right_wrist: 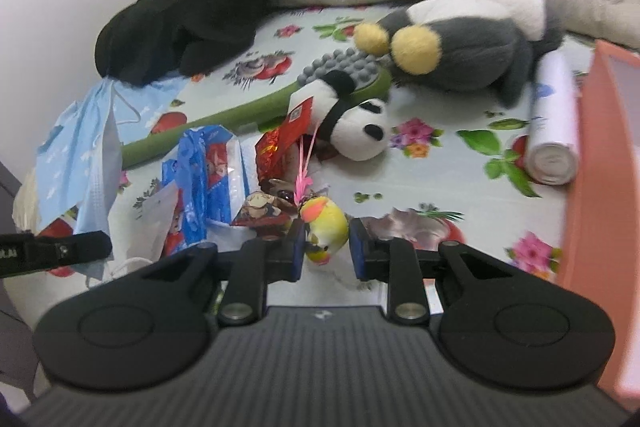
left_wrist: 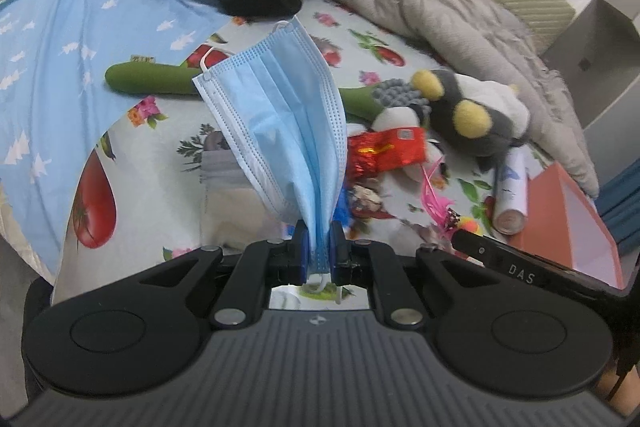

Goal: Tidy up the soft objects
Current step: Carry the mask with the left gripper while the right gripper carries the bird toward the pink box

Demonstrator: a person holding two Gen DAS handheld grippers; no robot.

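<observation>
My left claw (left_wrist: 319, 247) is clamped tight on a bunched corner of the blue face mask (left_wrist: 280, 115), which hangs lifted above the bed's floral sheet (left_wrist: 248, 195) near its left edge. My right claw (right_wrist: 325, 245) stands partly open around the small yellow plush toy (right_wrist: 326, 231) near the bed's front edge; I cannot tell whether both pads press it.

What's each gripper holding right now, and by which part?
The left gripper is shut on the mask, pinching one bunched end. The right gripper has a small yellow plush between its jaws; a firm grip cannot be told.
</observation>
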